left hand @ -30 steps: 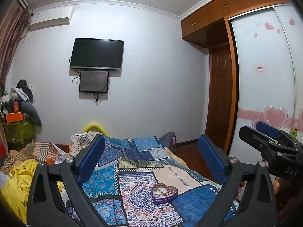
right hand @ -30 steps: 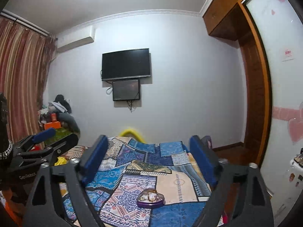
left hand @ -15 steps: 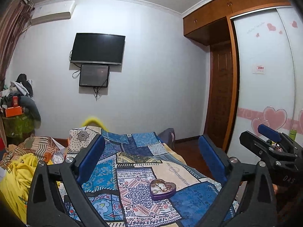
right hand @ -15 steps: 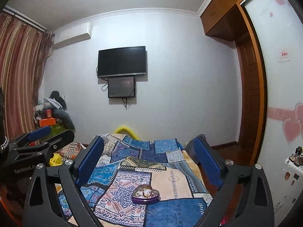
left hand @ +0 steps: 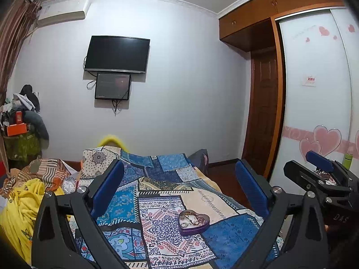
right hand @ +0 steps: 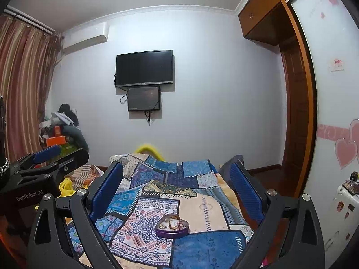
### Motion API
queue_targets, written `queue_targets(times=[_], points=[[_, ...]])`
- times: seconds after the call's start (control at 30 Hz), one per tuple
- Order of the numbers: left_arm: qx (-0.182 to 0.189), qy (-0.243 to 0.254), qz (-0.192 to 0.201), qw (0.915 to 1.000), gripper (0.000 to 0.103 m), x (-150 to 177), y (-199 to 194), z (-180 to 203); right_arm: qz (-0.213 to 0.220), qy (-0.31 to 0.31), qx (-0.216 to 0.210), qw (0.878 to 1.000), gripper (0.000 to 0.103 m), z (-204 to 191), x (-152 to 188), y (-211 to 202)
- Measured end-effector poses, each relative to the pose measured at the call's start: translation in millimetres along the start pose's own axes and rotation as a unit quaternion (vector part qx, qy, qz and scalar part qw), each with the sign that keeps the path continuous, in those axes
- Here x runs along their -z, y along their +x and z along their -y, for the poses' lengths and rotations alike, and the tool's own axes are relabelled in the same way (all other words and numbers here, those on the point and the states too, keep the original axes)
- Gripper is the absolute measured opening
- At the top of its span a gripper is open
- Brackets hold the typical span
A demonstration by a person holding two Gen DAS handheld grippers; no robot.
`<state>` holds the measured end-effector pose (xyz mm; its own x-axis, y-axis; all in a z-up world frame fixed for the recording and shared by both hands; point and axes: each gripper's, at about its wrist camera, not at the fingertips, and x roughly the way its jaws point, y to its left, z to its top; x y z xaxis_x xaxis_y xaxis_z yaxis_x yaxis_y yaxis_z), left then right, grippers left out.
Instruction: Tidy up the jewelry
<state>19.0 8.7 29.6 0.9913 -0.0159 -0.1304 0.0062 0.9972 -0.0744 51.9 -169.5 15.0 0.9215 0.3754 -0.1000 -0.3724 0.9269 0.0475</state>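
Around: patchwork quilt (left hand: 157, 201) covers the bed, yellow blanket (left hand: 20, 204) heaped left of the heart tin, nothing blocking it.
Heart tin (left hand: 194, 219) (right hand: 172, 223): purple, lidless, flat on the quilt.
Inside: tangle of rings and chains (left hand: 190, 217), can't sort pieces.
Point: can't tell.
Left gripper (left hand: 179, 188): spread wide, empty.
Right gripper (right hand: 177, 186): same, wide apart, empty.

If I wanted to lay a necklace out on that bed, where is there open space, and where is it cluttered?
The patchwork quilt lies bare all around the purple heart-shaped tin: the cream patch to its right, the blue patch in front, and the far end toward the wall. The bed's left side is crowded with a yellow blanket and striped cloth.
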Motion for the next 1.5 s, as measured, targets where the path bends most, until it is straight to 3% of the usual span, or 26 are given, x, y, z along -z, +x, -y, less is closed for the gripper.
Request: queue_targets(times=[1.5], points=[[0.013,-0.001,-0.01,0.9999,0.102,0.3,4.7,4.1,-0.003,0.012,0.001,1.0,0.095,4.7,-2.2,-0.8]])
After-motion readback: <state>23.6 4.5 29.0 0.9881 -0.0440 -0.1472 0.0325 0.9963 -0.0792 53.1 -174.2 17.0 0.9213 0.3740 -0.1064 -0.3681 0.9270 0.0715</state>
